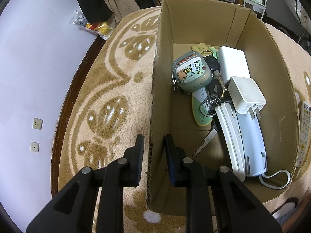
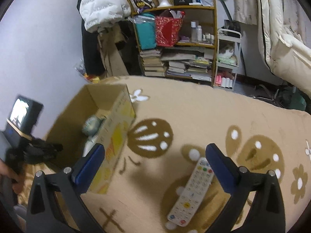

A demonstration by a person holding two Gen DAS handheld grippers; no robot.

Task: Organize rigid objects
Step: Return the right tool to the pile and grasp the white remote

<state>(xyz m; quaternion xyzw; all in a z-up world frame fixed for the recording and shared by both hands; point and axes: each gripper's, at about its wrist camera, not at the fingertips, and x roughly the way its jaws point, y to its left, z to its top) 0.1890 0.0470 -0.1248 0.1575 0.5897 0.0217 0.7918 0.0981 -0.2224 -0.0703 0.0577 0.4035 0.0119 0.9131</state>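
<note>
An open cardboard box point(image 1: 262, 62) stands on a beige patterned blanket point(image 1: 108, 89). It holds a green earbud case point(image 1: 191, 71), keys point(image 1: 213, 66), a white charger point(image 1: 245, 95), a white power bank point(image 1: 233, 62) and a white phone handset point(image 1: 243, 139). My left gripper point(image 1: 154, 141) is closed on the box's left wall point(image 1: 155, 104), one finger inside, one outside. A white remote control point(image 2: 191, 192) lies on the blanket right of the box point(image 2: 116, 134). My right gripper point(image 2: 154, 155) is open above the remote, its right finger beside the remote's top.
A cluttered bookshelf point(image 2: 175, 38) and a white cart point(image 2: 227, 62) stand behind the bed. The purple wall point(image 1: 29, 68) is on the left. The left gripper point(image 2: 37, 151) shows at the box's left in the right wrist view. The remote point(image 1: 305, 132) lies outside the box's right wall.
</note>
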